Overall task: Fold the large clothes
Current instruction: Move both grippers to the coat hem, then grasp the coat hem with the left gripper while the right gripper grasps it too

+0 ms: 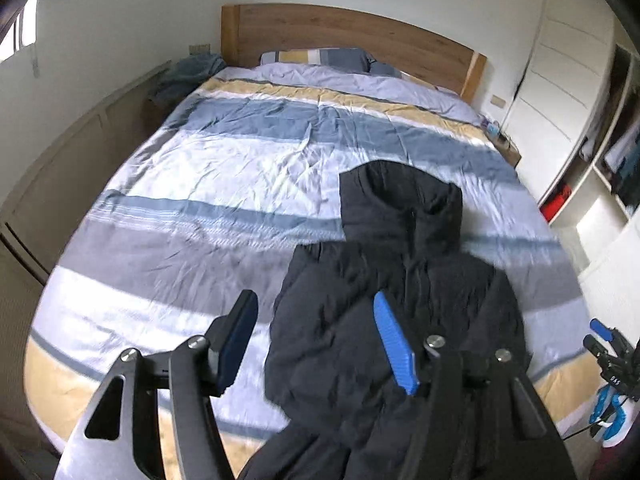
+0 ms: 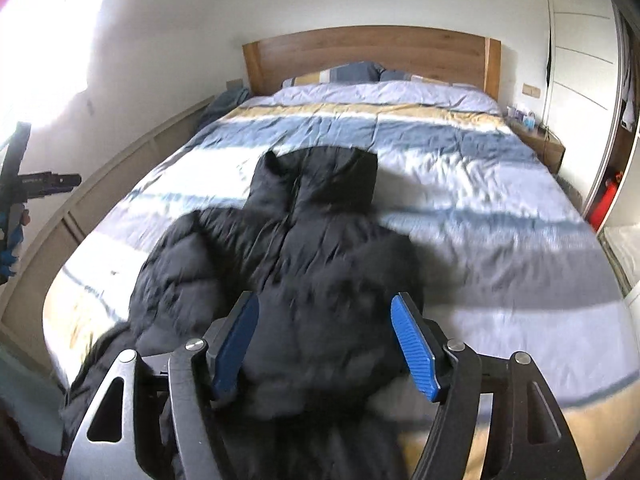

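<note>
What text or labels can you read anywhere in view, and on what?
Right gripper, seen at the edge of the left wrist view: small white marking, too small to read.
Left gripper, seen at the edge of the right wrist view: faint pale lettering on its black bar, blurred, unreadable.
Jacket, duvet, headboard: no text visible.
</note>
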Demonstrator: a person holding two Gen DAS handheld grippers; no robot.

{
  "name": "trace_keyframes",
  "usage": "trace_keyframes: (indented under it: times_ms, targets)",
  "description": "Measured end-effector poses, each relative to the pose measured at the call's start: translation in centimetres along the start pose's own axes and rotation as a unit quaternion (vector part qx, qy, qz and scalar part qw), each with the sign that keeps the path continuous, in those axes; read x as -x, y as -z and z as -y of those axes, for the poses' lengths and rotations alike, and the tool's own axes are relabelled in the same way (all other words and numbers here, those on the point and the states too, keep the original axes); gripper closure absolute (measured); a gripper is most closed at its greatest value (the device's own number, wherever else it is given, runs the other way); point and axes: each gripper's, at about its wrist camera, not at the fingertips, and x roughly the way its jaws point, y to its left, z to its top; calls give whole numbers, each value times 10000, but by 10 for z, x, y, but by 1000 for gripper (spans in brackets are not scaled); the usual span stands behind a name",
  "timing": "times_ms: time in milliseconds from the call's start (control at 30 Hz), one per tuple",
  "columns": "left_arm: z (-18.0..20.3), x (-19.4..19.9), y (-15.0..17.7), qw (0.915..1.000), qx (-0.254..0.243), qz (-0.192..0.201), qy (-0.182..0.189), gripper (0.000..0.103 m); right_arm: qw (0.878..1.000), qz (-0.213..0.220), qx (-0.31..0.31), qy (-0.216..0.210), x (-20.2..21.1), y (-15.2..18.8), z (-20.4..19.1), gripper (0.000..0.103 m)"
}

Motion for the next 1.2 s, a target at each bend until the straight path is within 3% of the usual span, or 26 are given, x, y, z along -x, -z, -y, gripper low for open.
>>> trace_keyframes:
  times_ms: [200,433,667,833,900,967,1000,1033,1067,1133,1167,1200]
  targets:
    - [-6,-90,-67,9991,171,-323,202,44,9991,-71,-328,-253,-78,-80,30,27]
    - [9,-235,-111,9952,363,-486,770,42,9932,-321,-933,-623,-229,-145,63,24]
    - [13,-371,-127,9888,739,-647,1125,40,9898,-554,-1111,-704,-368,-168,78,23]
    - [17,-442,-127,9744,1239,-699,1739,40,9818,-373,-1538,-1053,-425,-174,95,21]
    - [22,-470,-122,9657,1467,-894,1946,40,9786,-331,-1679,-1142,-443,-172,99,21]
    - [27,-485,-118,9625,1525,-1032,1994,40,9763,-323,-1744,-1240,-457,-169,101,21]
    - [31,-490,-116,9631,1493,-1065,1972,40,9761,-337,-1750,-1242,-461,-168,102,29]
    - [35,-491,-115,9646,1454,-1050,1933,40,9757,-361,-1757,-1257,-464,-167,102,48]
    - [40,-492,-114,9660,1384,-1066,1908,43,9753,-402,-1763,-1269,-468,-167,100,57]
    - [49,-488,-113,9707,1214,-1069,1776,59,9763,-422,-1683,-1297,-467,-167,96,78]
    - [52,-485,-112,9712,1163,-1098,1764,76,9779,-412,-1601,-1282,-462,-169,93,81]
    - [56,-479,-112,9724,1111,-1107,1727,86,9788,-410,-1551,-1275,-457,-169,89,85]
